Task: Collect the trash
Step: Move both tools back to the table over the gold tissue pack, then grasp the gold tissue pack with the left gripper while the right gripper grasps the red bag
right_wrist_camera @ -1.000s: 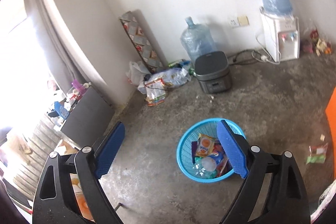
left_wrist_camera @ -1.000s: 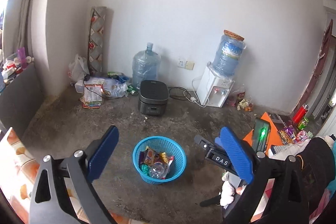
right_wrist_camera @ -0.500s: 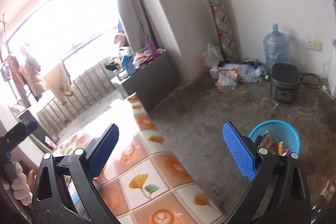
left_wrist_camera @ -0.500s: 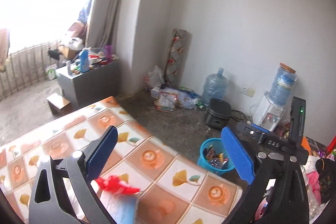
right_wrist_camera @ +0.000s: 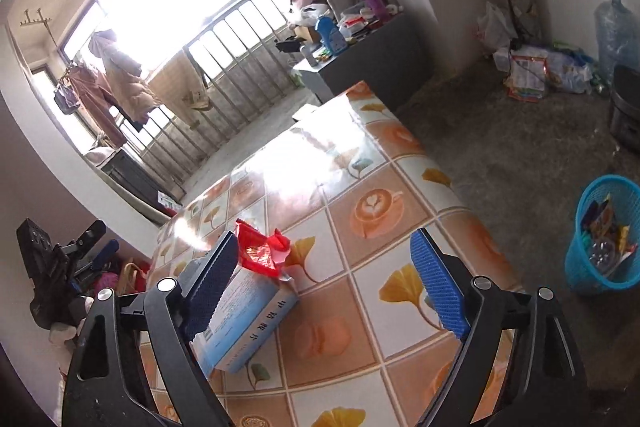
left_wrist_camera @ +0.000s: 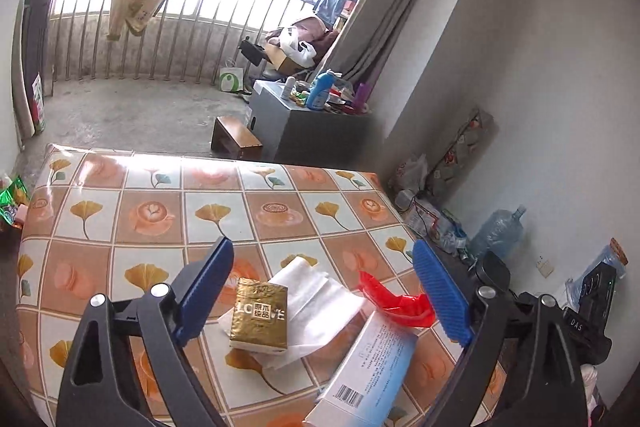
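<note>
My left gripper (left_wrist_camera: 323,247) hovers over the patterned table (left_wrist_camera: 160,211), jaws wide and closing, the pads touching nothing. Below it lie a gold box (left_wrist_camera: 258,313) on white paper (left_wrist_camera: 320,297), a red wrapper (left_wrist_camera: 394,301) and a pale blue carton (left_wrist_camera: 364,371). My right gripper (right_wrist_camera: 324,239) is also wide and closing, with bare tablecloth (right_wrist_camera: 372,211) between the pads. The pale blue carton (right_wrist_camera: 248,319) and red wrapper (right_wrist_camera: 260,247) lie by its left finger. The blue basket (right_wrist_camera: 604,239), filled with wrappers, stands on the floor to the right.
A grey cabinet (left_wrist_camera: 304,123) loaded with bottles stands past the table, with a brown box (left_wrist_camera: 234,139) beside it. A water jug (left_wrist_camera: 498,233), a dark cooker (right_wrist_camera: 624,107) and bags (right_wrist_camera: 536,71) line the wall. The table's edge (right_wrist_camera: 460,195) drops to concrete floor.
Both views have swung away from the floor and basket onto the table. The gold box, paper, red wrapper and carton have come into view. Both pairs of jaws are slightly narrower.
</note>
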Demonstrator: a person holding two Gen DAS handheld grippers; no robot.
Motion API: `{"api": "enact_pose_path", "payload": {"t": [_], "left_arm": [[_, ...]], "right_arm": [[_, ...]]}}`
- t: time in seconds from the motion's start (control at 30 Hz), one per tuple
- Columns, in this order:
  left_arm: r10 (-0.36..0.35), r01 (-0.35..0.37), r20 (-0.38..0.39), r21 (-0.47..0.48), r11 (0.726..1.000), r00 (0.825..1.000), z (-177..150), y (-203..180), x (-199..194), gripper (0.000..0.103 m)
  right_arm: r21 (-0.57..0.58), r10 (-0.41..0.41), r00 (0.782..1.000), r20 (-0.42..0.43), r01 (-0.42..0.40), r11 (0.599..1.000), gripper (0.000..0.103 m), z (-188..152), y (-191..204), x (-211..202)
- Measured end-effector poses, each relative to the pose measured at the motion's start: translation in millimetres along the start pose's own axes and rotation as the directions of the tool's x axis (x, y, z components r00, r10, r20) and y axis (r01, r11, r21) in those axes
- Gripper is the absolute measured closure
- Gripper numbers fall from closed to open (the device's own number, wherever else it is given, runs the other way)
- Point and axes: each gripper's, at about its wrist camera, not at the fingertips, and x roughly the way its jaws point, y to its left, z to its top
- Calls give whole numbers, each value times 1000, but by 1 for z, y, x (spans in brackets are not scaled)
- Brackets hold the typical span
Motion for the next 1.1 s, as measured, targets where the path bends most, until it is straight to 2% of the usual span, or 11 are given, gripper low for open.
{"api": "enact_pose_path", "payload": {"t": [0.13,0.23,0.33,0.47,0.77,0.87,0.97,1.1], "left_arm": [[-6,3,-63,-55,998,998,-9,24,14,27],[-10,-2,-153,-78,997,988,-19,35,36,27],[-8,-9,-227,-75,997,974,-29,39,53,27],[5,-14,-281,-31,999,960,-36,38,69,27],[85,-84,-385,19,996,919,-45,44,96,24],[77,-83,-397,2,997,915,-45,44,100,24],[66,-60,-393,29,998,917,-43,35,102,24],[132,-93,-377,119,988,917,-46,24,109,26]], "right_arm": [[15,49,995,-92,-48,999,26,-6,17,22],[51,91,983,-162,-84,995,26,-14,26,37],[68,75,974,-212,-62,996,26,-24,34,47],[-18,-8,981,-194,4,1000,25,-25,50,47],[-245,-72,987,-143,35,969,26,-24,96,64],[-286,-91,985,-149,46,957,33,-26,99,72],[-297,-99,981,-166,46,954,43,-27,99,82],[-306,-103,977,-187,42,951,62,-30,99,88]]}}
